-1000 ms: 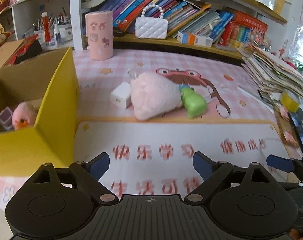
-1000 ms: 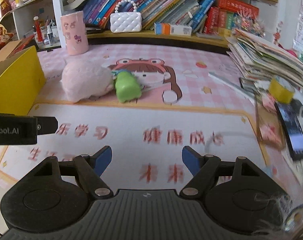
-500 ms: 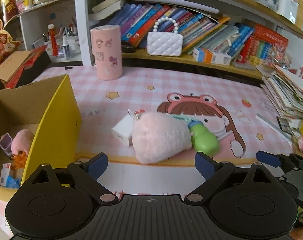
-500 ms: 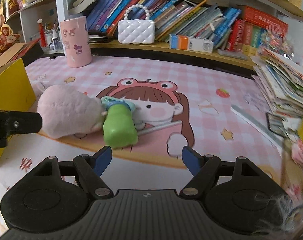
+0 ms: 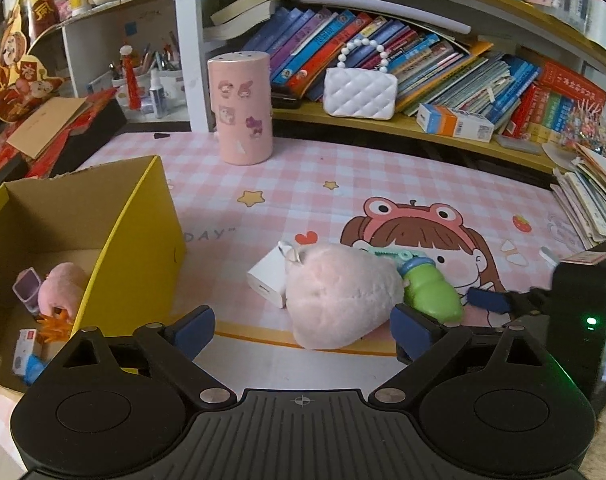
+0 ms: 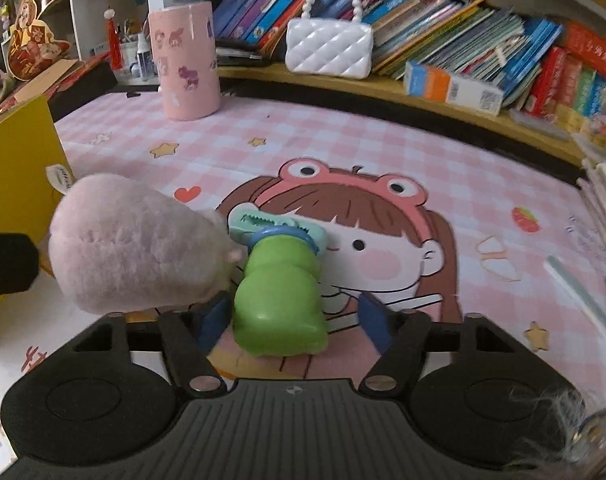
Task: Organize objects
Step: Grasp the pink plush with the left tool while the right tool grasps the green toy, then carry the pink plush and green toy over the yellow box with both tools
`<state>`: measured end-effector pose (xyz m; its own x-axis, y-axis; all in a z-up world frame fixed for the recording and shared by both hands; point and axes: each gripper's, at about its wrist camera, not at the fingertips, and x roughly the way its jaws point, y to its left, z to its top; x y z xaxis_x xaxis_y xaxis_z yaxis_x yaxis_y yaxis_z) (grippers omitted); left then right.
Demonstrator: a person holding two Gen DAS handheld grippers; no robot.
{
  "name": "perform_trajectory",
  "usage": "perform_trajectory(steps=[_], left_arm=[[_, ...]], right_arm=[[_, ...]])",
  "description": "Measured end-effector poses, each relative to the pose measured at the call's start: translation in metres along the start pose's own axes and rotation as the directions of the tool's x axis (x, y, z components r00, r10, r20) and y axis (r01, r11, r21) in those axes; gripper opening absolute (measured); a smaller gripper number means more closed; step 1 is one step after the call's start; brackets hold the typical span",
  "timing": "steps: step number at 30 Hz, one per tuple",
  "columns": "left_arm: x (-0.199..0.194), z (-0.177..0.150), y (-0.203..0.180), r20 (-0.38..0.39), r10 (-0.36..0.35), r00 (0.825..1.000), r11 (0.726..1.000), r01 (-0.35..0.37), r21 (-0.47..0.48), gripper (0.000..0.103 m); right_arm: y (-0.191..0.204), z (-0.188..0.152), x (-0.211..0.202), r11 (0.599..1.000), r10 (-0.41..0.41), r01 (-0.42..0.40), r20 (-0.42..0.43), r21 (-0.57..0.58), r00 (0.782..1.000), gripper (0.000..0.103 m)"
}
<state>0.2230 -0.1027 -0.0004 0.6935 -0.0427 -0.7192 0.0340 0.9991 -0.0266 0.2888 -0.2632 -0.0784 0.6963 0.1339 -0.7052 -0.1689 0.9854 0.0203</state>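
Observation:
A pink plush toy (image 5: 339, 296) lies on the cartoon desk mat, with a white charger block (image 5: 269, 282) on its left and a green toy bottle (image 5: 431, 292) on its right. My left gripper (image 5: 303, 330) is open, its fingers just short of the plush. In the right wrist view my right gripper (image 6: 293, 322) is open with the green bottle (image 6: 279, 300) between its fingers, beside the plush (image 6: 139, 248). A mint hair clip (image 6: 275, 224) lies behind the bottle. The right gripper also shows in the left wrist view (image 5: 487, 300).
An open yellow box (image 5: 123, 240) at the left holds a pink toy (image 5: 59, 292) and small items. A pink cylinder (image 5: 243, 108) and white handbag (image 5: 359, 92) stand at the back by shelved books. Stacked books (image 5: 595, 200) lie at the right.
Both grippers have moved forward toward the plush and bottle. The right gripper's open fingers now flank the green bottle; the left gripper is close behind the plush.

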Motion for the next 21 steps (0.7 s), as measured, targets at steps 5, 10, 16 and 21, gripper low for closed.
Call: perform_trajectory(steps=[5, 10, 16, 21], left_arm=[[0.011, 0.005, -0.001, -0.004, -0.031, 1.0, 0.999, 0.031, -0.027, 0.097], [0.037, 0.012, -0.007, -0.006, -0.05, 0.999, 0.997, 0.05, -0.054, 0.097], [0.068, 0.014, -0.019, -0.046, -0.034, 0.998, 0.999, 0.032, -0.043, 0.097], [0.081, 0.013, -0.02, -0.044, -0.022, 0.999, 0.998, 0.02, -0.052, 0.097]], right_arm=[[-0.011, -0.003, -0.012, 0.998, 0.031, -0.033, 0.027, 0.054, 0.999, 0.043], [-0.025, -0.016, -0.043, 0.996, 0.029, -0.032, 0.028, 0.087, 0.999, 0.043], [-0.037, -0.037, -0.074, 0.99, 0.023, -0.023, 0.003, 0.137, 1.0, 0.043], [-0.035, -0.048, -0.092, 0.987, 0.022, -0.022, -0.003, 0.162, 1.0, 0.043]])
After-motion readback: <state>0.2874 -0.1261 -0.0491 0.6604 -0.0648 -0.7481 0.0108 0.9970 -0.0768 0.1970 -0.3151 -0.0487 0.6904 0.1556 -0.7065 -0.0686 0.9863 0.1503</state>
